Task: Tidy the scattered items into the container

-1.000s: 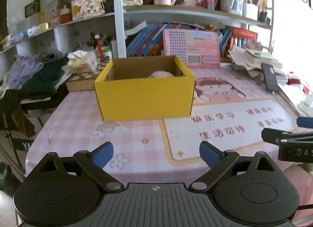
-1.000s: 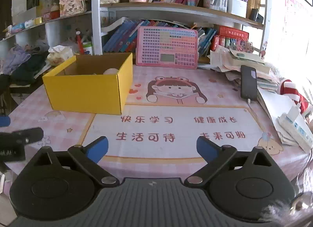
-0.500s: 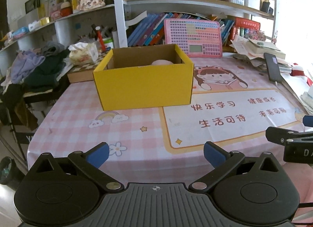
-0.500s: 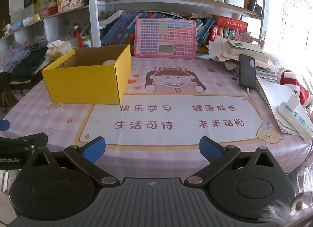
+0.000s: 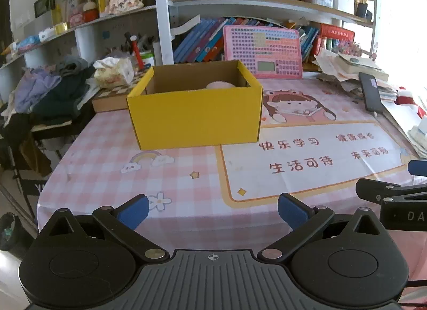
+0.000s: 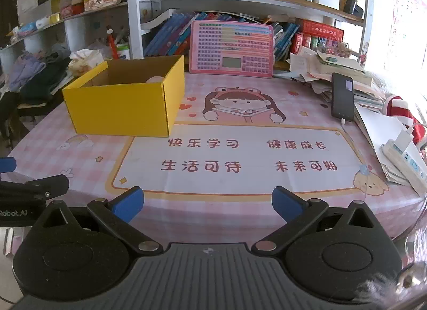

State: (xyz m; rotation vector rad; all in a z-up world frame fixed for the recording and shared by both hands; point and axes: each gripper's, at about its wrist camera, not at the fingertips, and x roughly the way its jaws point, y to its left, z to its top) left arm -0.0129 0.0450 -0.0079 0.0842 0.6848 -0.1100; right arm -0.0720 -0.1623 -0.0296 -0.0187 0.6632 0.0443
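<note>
A yellow cardboard box (image 5: 196,120) stands open on the pink checked tablecloth; it also shows in the right wrist view (image 6: 122,108). A pale pink rounded item (image 5: 220,85) lies inside it, mostly hidden by the front wall, and its top shows in the right wrist view (image 6: 154,79). My left gripper (image 5: 212,212) is open and empty, held back at the table's near edge in front of the box. My right gripper (image 6: 206,204) is open and empty, near the front edge, right of the box. Each gripper's finger shows at the side of the other's view.
A pink keyboard toy (image 6: 231,48) leans against the bookshelf behind the box. A black phone (image 6: 343,99) lies on a paper stack (image 6: 331,69) at the right. A power strip (image 6: 405,160) lies at the right edge. Clothes (image 5: 45,91) are piled left of the table.
Both grippers have drawn back and risen from the table, so the box looks farther away. Both stay open and empty.
</note>
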